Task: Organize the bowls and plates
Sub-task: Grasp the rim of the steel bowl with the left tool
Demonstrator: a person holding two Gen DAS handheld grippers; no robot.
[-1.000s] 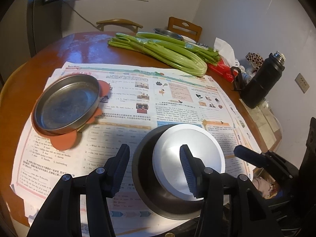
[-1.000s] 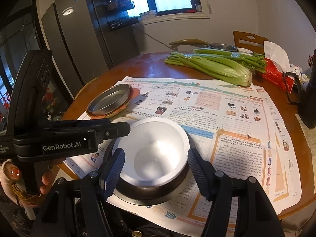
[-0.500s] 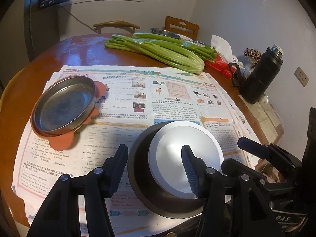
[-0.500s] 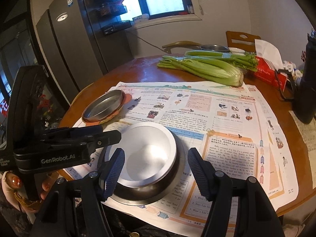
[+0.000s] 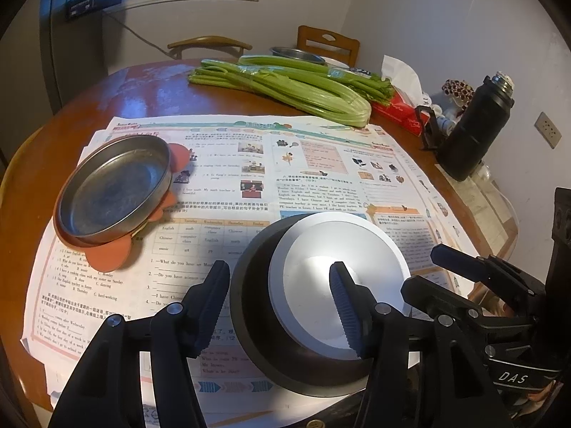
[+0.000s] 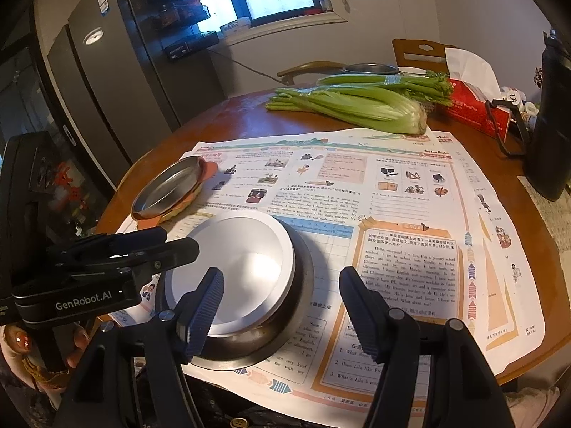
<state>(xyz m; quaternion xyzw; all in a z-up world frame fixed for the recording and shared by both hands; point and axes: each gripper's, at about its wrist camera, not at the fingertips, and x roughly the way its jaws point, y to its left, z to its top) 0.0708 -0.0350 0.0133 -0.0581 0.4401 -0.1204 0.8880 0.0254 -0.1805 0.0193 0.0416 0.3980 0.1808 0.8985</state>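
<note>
A white bowl (image 5: 339,249) sits nested inside a wider steel bowl (image 5: 257,285) on the newspaper at the near edge of the table. My left gripper (image 5: 278,306) is open and straddles the left rims: one finger is outside the steel bowl, the other over the white bowl, neither pressing. My right gripper (image 6: 282,308) is open too, its left finger over the white bowl (image 6: 242,260) and its right finger over the paper beside the steel bowl (image 6: 303,285). A shallow steel plate (image 5: 114,192) rests tilted on an orange mat (image 5: 107,253) at the left.
A newspaper (image 5: 321,164) covers the round wooden table. Celery (image 5: 285,89), a red tissue box (image 5: 399,110) and a black flask (image 5: 474,128) stand at the back and right. Another steel bowl (image 5: 296,53) sits behind the celery. Chairs and a fridge (image 6: 107,89) surround the table.
The left jaws have spread a little wider. In the right wrist view the bowls have slid left, from between the fingers to under the left finger.
</note>
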